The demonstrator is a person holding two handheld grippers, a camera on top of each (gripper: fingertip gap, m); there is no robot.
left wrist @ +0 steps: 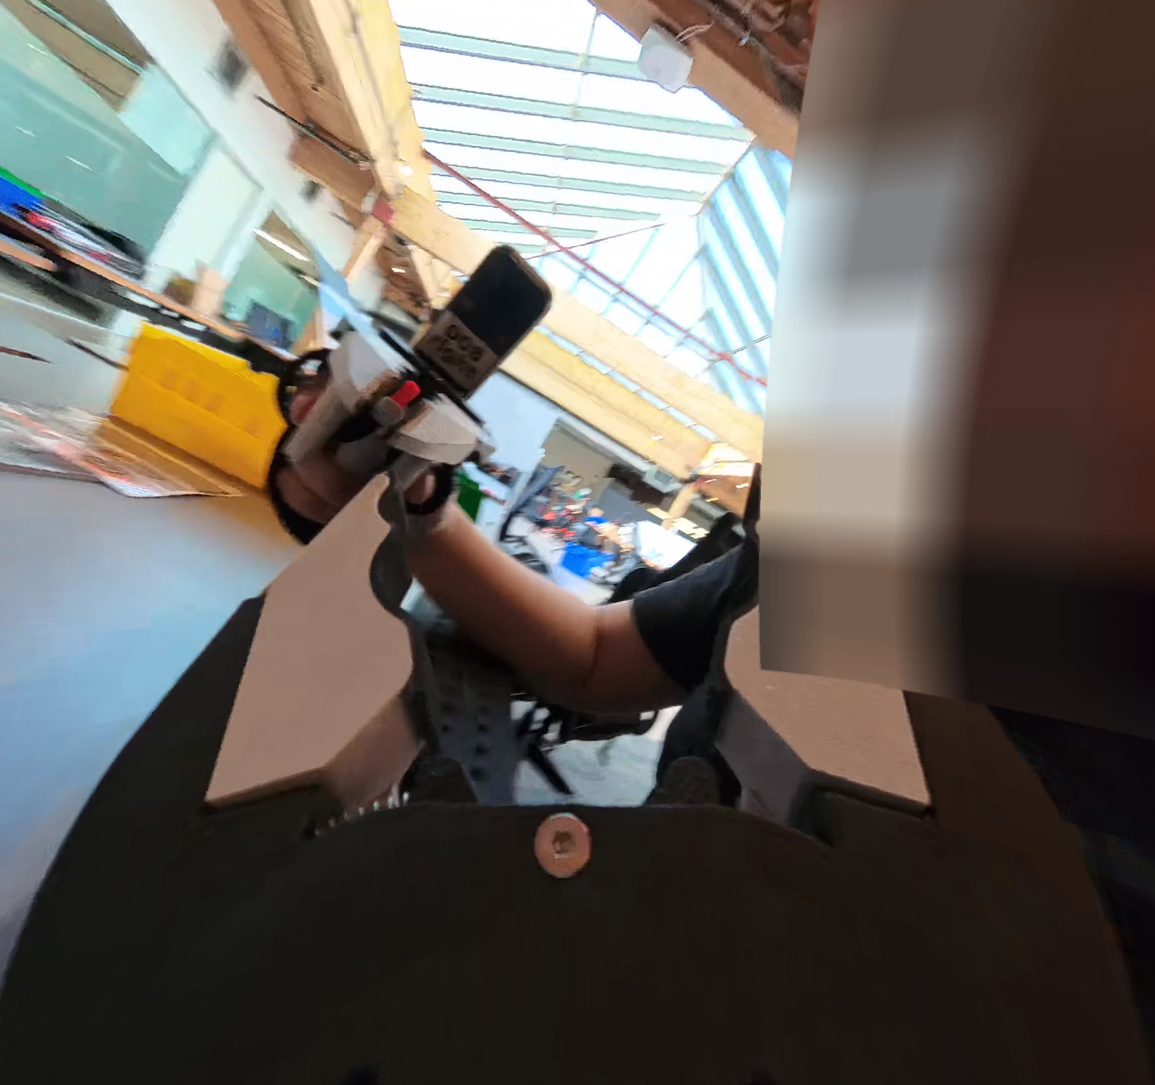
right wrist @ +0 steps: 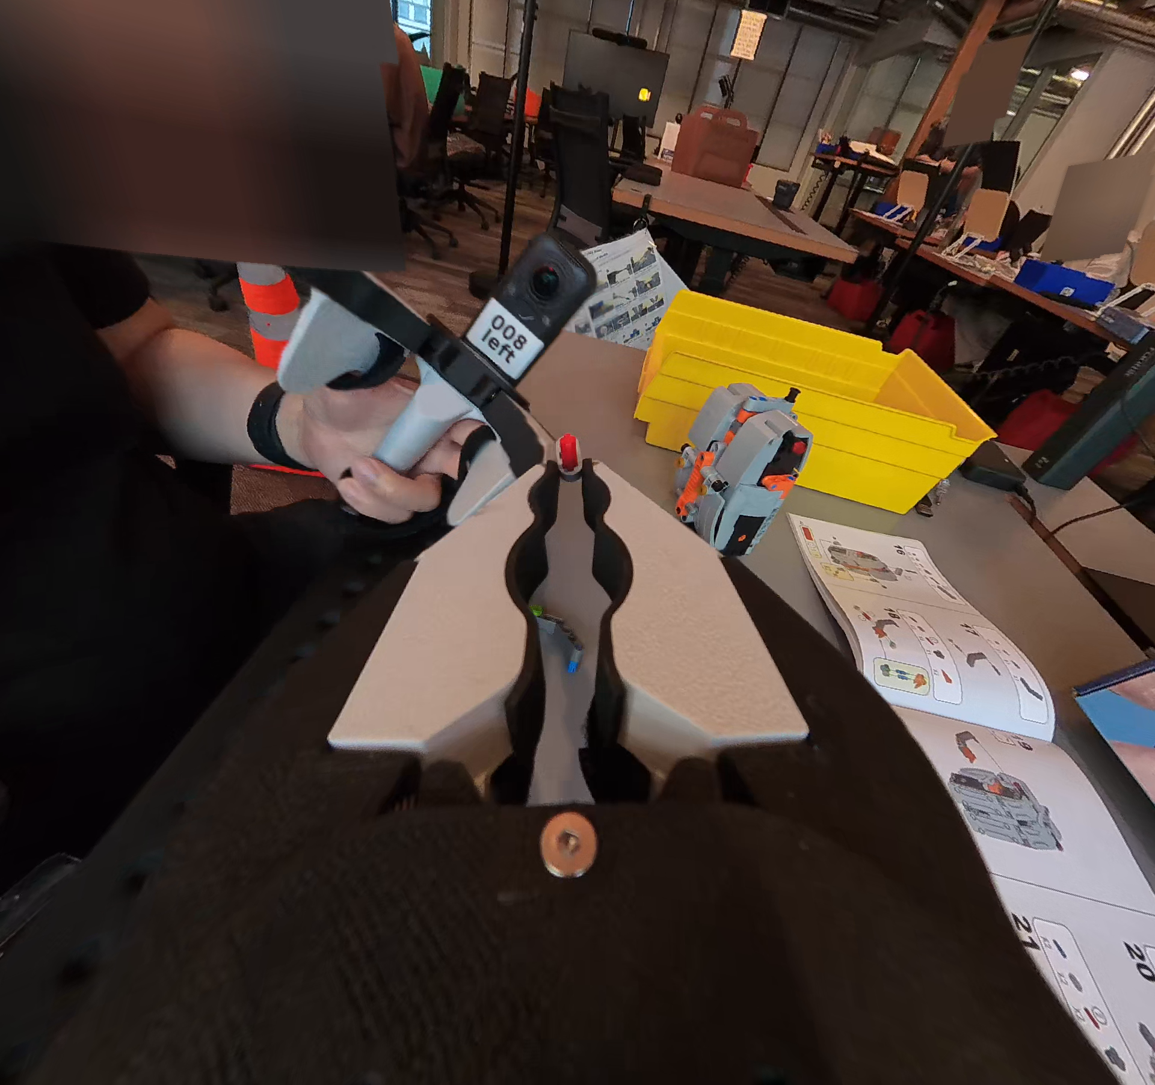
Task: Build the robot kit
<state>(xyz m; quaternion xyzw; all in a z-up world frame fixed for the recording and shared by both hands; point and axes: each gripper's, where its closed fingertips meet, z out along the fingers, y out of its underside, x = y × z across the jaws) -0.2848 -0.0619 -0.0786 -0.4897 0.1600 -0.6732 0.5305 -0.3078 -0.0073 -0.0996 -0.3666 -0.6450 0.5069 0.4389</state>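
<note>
My right gripper is shut on a small red-and-white piece, pinched at the very fingertips and held above the grey table. A grey-and-orange brick model stands upright just to its right. A small loose grey piece lies on the table below the fingers. My left gripper is open wide, empty and tilted up towards the ceiling. It faces the right gripper and the red piece. In the right wrist view the left gripper is in a hand, close to the left of the piece.
A yellow bin stands behind the model and also shows in the left wrist view. An open instruction booklet lies at the right, with a blue object at its edge. An orange cone stands on the floor at the left. Left tips and right tips are each some 20 cm from the grey-and-orange brick model.
</note>
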